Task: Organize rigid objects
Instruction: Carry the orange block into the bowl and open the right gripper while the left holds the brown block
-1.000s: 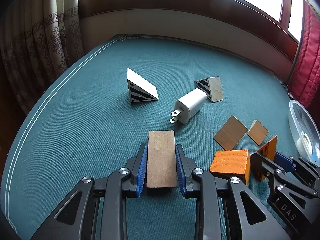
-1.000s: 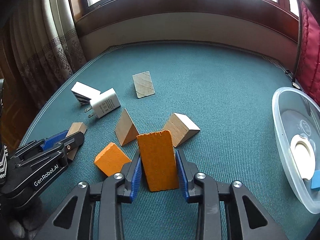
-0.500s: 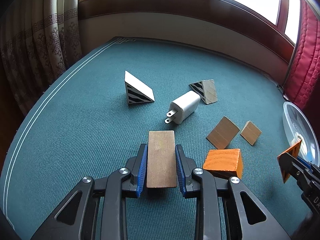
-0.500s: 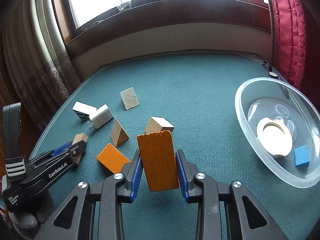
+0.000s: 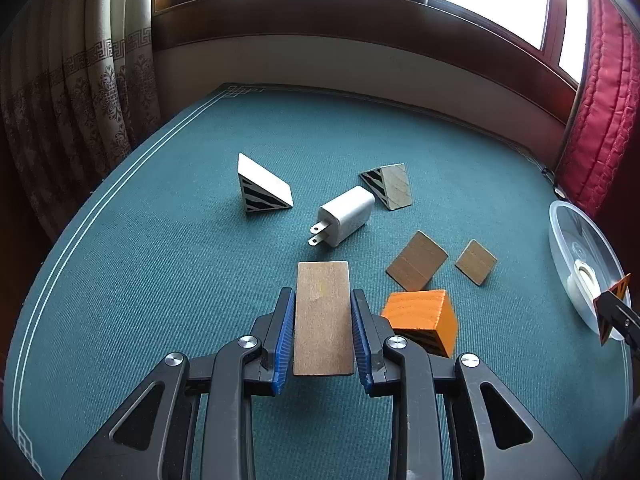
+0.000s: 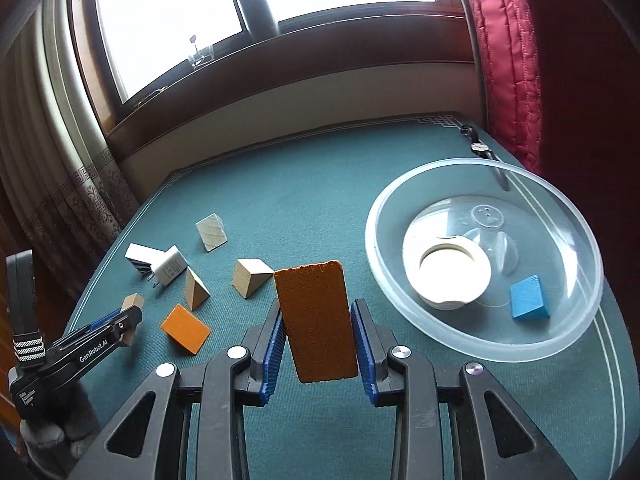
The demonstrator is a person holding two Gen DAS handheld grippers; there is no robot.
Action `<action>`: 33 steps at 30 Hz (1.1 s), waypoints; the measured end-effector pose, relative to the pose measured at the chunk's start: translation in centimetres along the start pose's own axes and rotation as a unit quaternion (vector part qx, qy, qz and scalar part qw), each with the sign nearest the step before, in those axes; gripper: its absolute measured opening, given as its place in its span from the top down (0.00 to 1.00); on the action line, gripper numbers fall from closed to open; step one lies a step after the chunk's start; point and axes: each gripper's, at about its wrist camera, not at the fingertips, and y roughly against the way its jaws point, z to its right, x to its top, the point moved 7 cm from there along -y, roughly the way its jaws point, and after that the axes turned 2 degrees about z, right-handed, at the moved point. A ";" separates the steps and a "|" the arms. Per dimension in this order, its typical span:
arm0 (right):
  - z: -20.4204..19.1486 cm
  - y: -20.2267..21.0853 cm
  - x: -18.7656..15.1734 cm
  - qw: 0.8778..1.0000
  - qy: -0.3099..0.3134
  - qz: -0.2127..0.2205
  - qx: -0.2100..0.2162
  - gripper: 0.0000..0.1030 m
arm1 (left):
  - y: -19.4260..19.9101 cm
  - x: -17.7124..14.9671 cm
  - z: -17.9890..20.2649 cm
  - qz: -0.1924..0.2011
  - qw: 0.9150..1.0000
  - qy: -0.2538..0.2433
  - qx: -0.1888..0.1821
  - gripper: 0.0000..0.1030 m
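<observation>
My left gripper [image 5: 322,312] is shut on a plain wooden block [image 5: 322,316], low over the green table. My right gripper [image 6: 317,324] is shut on an orange block [image 6: 316,324], held above the table just left of a clear plastic bowl [image 6: 576,332]. The bowl holds a white tape roll [image 6: 454,272] and a blue block [image 6: 527,297]. In the left wrist view the right gripper's tip with the orange block [image 5: 614,308] shows at the far right by the bowl [image 5: 560,240].
On the table lie an orange cube [image 5: 424,320], two wooden wedges [image 5: 416,260] [image 5: 476,262], a white charger plug [image 5: 344,217], and two striped wedges [image 5: 262,186] [image 5: 390,184]. A wristwatch [image 6: 478,146] lies behind the bowl. Curtains hang left and right.
My right gripper has lifted the orange block and carried it right toward the bowl, which now fills more of its view. My left gripper has kept its block and risen slightly.
</observation>
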 end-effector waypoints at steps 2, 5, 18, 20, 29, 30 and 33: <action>1.1 0.5 0.3 1.000 -0.009 0.007 -0.008 0.67 | 0.2 0.1 0.5 0.001 1.000 -0.004 -0.001 0.73; 2.9 1.1 0.9 0.999 -0.023 0.017 -0.022 0.67 | 0.6 0.3 1.3 0.005 1.000 -0.011 -0.003 0.73; 10.1 2.0 3.3 0.993 -0.095 0.048 -0.058 0.58 | 1.8 0.7 5.5 0.014 0.999 -0.049 -0.015 0.73; 11.4 2.0 3.3 0.990 -0.118 0.053 -0.060 0.44 | 2.0 0.8 6.0 0.016 0.998 -0.055 -0.016 0.73; 14.8 2.9 2.8 0.983 -0.125 0.065 -0.118 0.44 | 2.3 1.3 9.5 0.021 0.996 -0.082 -0.032 0.73; 15.2 3.0 2.7 0.982 -0.125 0.068 -0.127 0.44 | 2.3 1.3 10.1 0.021 0.995 -0.086 -0.035 0.73; 16.2 3.4 2.2 0.978 -0.128 0.074 -0.149 0.44 | 2.2 1.4 11.9 0.020 0.994 -0.100 -0.045 0.73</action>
